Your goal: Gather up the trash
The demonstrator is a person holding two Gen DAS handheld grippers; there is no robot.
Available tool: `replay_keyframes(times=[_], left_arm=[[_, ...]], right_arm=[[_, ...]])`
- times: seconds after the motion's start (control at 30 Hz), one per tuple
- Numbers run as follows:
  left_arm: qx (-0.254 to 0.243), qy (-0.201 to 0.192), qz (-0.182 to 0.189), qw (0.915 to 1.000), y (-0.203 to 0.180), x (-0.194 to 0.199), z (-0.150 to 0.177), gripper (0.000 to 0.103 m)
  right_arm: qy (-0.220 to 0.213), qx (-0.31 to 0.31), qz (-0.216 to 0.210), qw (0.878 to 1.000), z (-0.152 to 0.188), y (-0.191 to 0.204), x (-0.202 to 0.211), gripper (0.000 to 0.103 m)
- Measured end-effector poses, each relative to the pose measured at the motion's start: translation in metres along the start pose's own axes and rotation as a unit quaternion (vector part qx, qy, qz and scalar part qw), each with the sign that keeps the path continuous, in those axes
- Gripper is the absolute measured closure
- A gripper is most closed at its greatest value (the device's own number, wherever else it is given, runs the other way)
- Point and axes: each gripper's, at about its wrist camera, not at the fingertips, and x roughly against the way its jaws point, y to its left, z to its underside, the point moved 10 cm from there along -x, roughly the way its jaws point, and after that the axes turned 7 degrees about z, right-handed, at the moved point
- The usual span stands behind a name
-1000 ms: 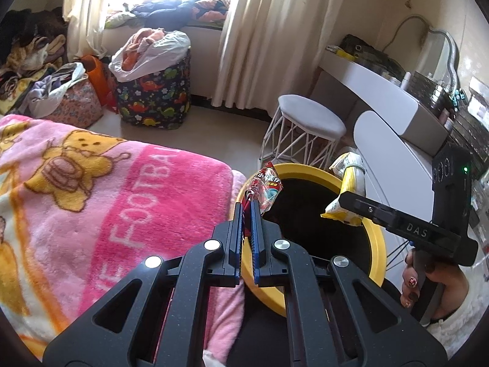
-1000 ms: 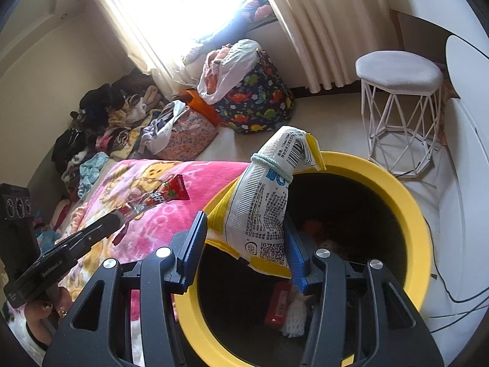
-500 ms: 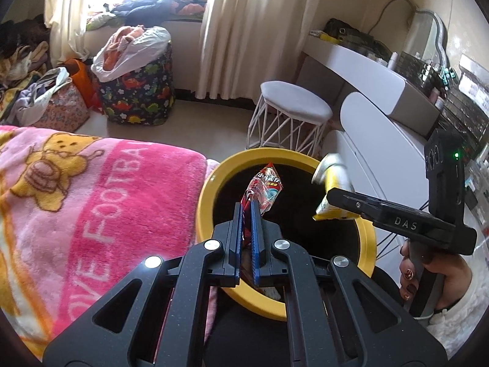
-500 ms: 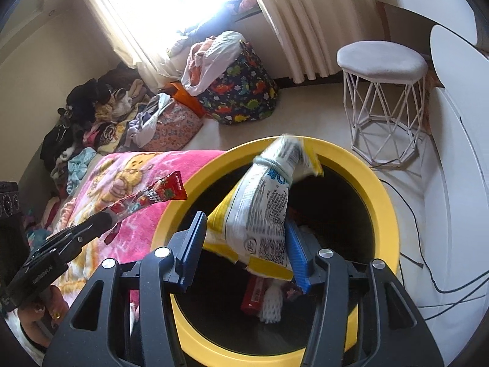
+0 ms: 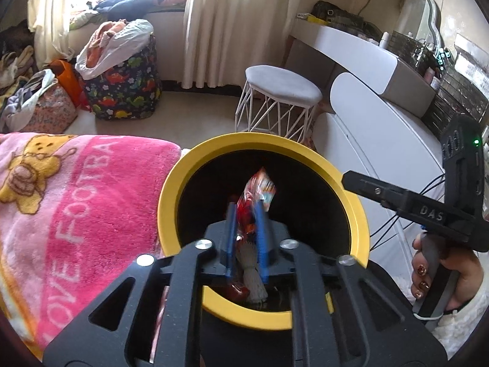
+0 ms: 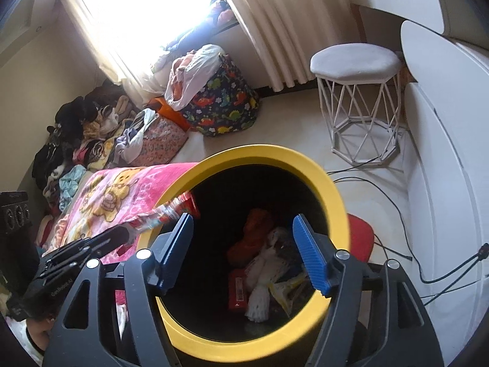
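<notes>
A black trash bin with a yellow rim (image 5: 171, 189) (image 6: 333, 189) stands beside the bed. My left gripper (image 5: 246, 214) hangs over the bin's mouth. Its blue fingers have parted slightly, with the red snack wrapper (image 5: 258, 189) blurred between them; the wrapper also shows in the right wrist view (image 6: 174, 208). My right gripper (image 6: 241, 232) is open and empty above the bin. Inside lie a yellow-and-white snack bag (image 6: 287, 287), a white foam net (image 6: 259, 299), a red packet (image 6: 238, 287) and other trash.
A pink blanket (image 5: 61, 202) covers the bed left of the bin. A white wire stool (image 5: 278, 101), a white vanity desk (image 5: 360, 58), a dinosaur-print laundry bag (image 5: 122, 85) and piled clothes (image 6: 76, 140) surround the floor. Cables (image 6: 397, 202) run right of the bin.
My right gripper opened and the yellow-and-white bag fell into the bin. My left gripper moved over the bin's mouth and its fingers parted around the red wrapper.
</notes>
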Motion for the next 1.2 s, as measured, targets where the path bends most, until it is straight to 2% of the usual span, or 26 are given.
replay_keyframes(times=[0.03,0.17,0.23,0.37,0.43,0.6,0.97,1.2], left_arm=[[0.001,0.000,-0.001,1.0000,0.000,0.000,0.000,0.081],[0.002,-0.002,-0.006,1.0000,-0.001,0.002,0.001,0.068],[0.004,-0.006,-0.008,0.9999,-0.001,0.005,0.001,0.054],[0.011,-0.015,-0.009,0.9998,0.001,0.012,0.001,0.038],[0.014,-0.020,-0.014,0.9996,0.003,0.017,0.001,0.027],[0.024,-0.033,-0.019,0.9990,0.010,0.030,0.003,0.011],[0.044,-0.069,-0.044,0.9957,0.025,0.065,0.008,0.011],[0.064,-0.094,-0.075,0.9907,0.043,0.091,0.017,0.011]], right_arm=[[-0.003,0.000,0.002,1.000,0.000,-0.001,0.002,0.035],[-0.011,0.002,0.006,1.000,-0.001,-0.004,0.006,0.032],[-0.016,0.004,0.005,1.000,-0.002,-0.002,0.009,0.029],[-0.023,0.011,0.005,1.000,-0.003,0.001,0.013,0.026],[-0.028,0.015,0.005,0.999,-0.002,0.004,0.015,0.021],[-0.040,0.026,0.006,0.999,-0.004,0.011,0.021,0.016],[-0.060,0.064,0.001,0.996,0.003,0.041,0.031,0.010],[-0.080,0.087,-0.005,0.993,0.009,0.062,0.038,0.007]])
